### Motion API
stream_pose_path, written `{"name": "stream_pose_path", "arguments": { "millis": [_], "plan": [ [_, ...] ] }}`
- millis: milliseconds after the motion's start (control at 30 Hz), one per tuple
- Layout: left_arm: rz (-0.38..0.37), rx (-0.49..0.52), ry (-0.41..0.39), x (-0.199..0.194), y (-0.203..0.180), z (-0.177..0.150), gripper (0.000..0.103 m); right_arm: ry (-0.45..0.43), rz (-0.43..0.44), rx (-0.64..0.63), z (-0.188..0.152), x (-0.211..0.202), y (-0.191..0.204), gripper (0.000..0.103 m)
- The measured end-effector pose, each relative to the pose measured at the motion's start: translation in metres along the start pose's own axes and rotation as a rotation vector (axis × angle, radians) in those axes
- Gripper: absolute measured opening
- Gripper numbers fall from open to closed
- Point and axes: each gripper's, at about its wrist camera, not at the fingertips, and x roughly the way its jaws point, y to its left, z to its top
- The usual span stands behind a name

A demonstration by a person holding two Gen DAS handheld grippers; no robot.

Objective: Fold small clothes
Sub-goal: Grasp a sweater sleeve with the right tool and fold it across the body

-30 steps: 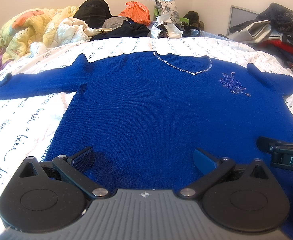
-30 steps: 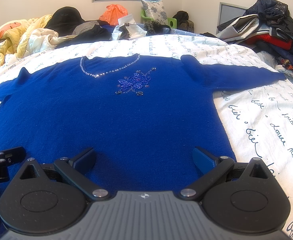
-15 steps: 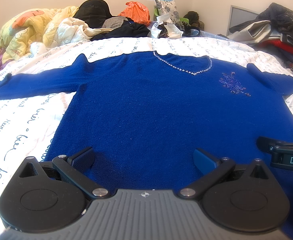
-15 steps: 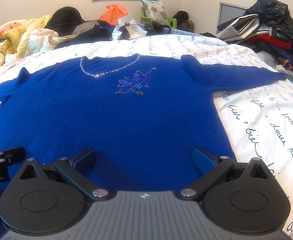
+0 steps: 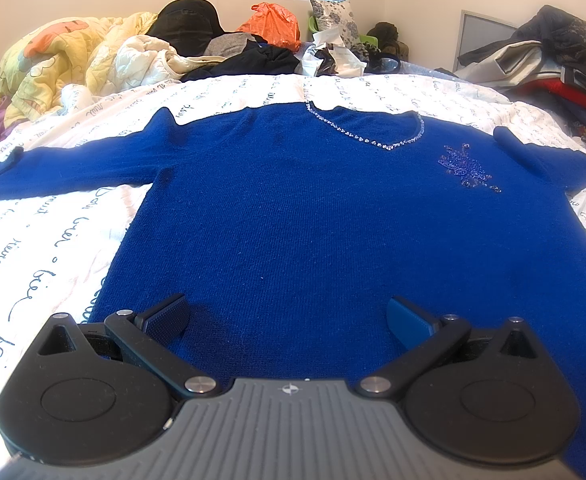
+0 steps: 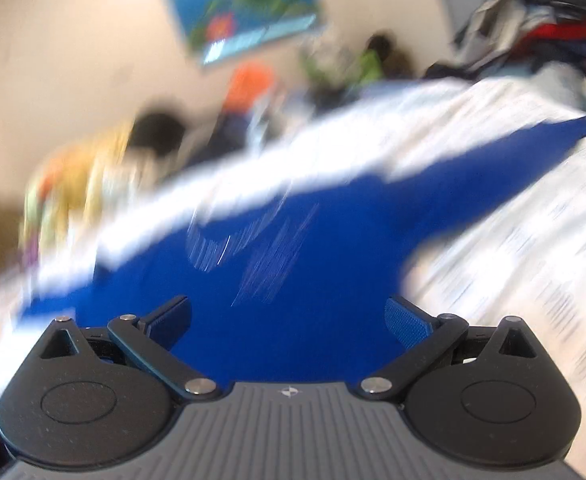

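A royal-blue knit sweater (image 5: 313,208) lies flat and face up on the bed, sleeves spread to both sides, with a beaded neckline (image 5: 369,136) and a sequin flower (image 5: 467,170) on the chest. My left gripper (image 5: 289,316) hovers open over the sweater's lower hem, nothing between its fingers. In the right wrist view, heavily blurred and tilted, my right gripper (image 6: 289,316) is open above the same sweater (image 6: 293,272), and its right sleeve (image 6: 525,152) stretches toward the upper right.
The sweater rests on a white sheet with script lettering (image 5: 41,248). At the head of the bed a yellow quilt (image 5: 53,64), dark clothes (image 5: 253,58) and an orange bag (image 5: 273,26) are piled. More clothes are heaped at the right (image 5: 549,64).
The right gripper has swung fast and tilted, blurring its view; it is gone from the left wrist view's right edge. The left gripper and sweater have not moved.
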Motion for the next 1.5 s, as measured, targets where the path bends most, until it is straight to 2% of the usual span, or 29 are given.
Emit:
{"name": "stream_pose_path", "arguments": {
  "millis": [100,200,267,300,367,433,667,700,733,767,800,900,967,1067,1167,1200,1233,1267,1300,1367,1433,1500],
  "plan": [
    [-0.001,-0.001,0.000,0.000,0.000,0.000,0.103,-0.095,0.012,0.272,0.055,0.006,-0.096,0.103],
    [0.000,-0.001,0.000,0.000,0.000,0.000,0.103,-0.141,-0.052,0.567,0.093,0.024,-0.195,0.103],
    [0.000,-0.001,0.000,0.000,0.000,0.000,0.103,-0.166,-0.097,0.648,0.108,0.039,-0.239,0.097],
    [0.000,-0.001,0.000,0.000,0.000,0.000,0.103,-0.155,-0.131,0.668,0.115,0.050,-0.255,0.090],
    [-0.001,-0.001,0.000,0.000,0.000,0.000,0.103,-0.115,-0.188,0.672,0.121,0.071,-0.271,0.079],
    [-0.001,-0.001,0.000,0.000,0.000,0.000,0.103,-0.072,-0.196,0.653,0.122,0.095,-0.275,0.066],
    [-0.001,-0.003,0.000,0.000,0.000,0.000,0.103,-0.053,-0.166,0.506,0.132,0.123,-0.255,0.064],
    [-0.001,-0.004,-0.001,0.000,0.000,0.001,0.103,-0.046,-0.179,0.483,0.135,0.125,-0.253,0.054],
    [-0.001,-0.004,-0.001,0.000,0.000,0.001,0.103,-0.023,-0.203,0.464,0.136,0.130,-0.254,0.020],
    [-0.001,-0.004,-0.001,0.000,0.000,0.001,0.103,0.002,-0.223,0.462,0.137,0.138,-0.258,0.007],
    [-0.002,-0.005,-0.001,0.000,0.000,0.001,0.103,-0.011,-0.227,0.471,0.136,0.138,-0.260,0.006],
    [-0.005,-0.011,-0.002,0.001,0.001,0.001,0.103,-0.075,-0.229,0.467,0.138,0.128,-0.245,0.005],
    [-0.007,-0.014,-0.003,0.001,0.001,0.002,0.103,-0.106,-0.167,0.375,0.143,0.124,-0.203,0.005],
    [-0.010,-0.019,-0.005,0.001,0.002,0.002,0.103,-0.114,-0.006,0.116,0.142,0.118,-0.092,0.005],
    [-0.010,-0.018,-0.005,0.002,0.002,0.002,0.103,-0.043,0.214,-0.094,0.100,0.120,0.035,0.006],
    [-0.011,-0.017,-0.005,0.001,0.003,0.002,0.103,0.028,0.294,-0.151,0.077,0.126,0.072,0.020],
    [-0.016,-0.019,-0.006,0.001,0.003,0.002,0.103,0.120,0.359,-0.196,0.052,0.133,0.102,0.055],
    [-0.026,-0.023,-0.008,0.000,0.005,0.002,0.103,0.201,0.387,-0.219,0.028,0.139,0.124,0.073],
    [-0.052,-0.037,-0.014,-0.001,0.009,0.002,0.103,0.235,0.395,-0.224,0.007,0.140,0.137,0.084],
    [-0.134,-0.102,-0.031,-0.006,0.024,0.004,0.103,0.228,0.396,-0.236,-0.023,0.130,0.144,0.083],
    [-0.207,-0.232,-0.065,-0.015,0.043,0.012,0.103,0.177,0.377,-0.264,-0.041,0.110,0.137,0.083],
    [-0.225,-0.363,-0.092,-0.017,0.059,0.029,0.103,0.122,0.302,-0.307,-0.054,0.090,0.122,0.084]
  ]
}}
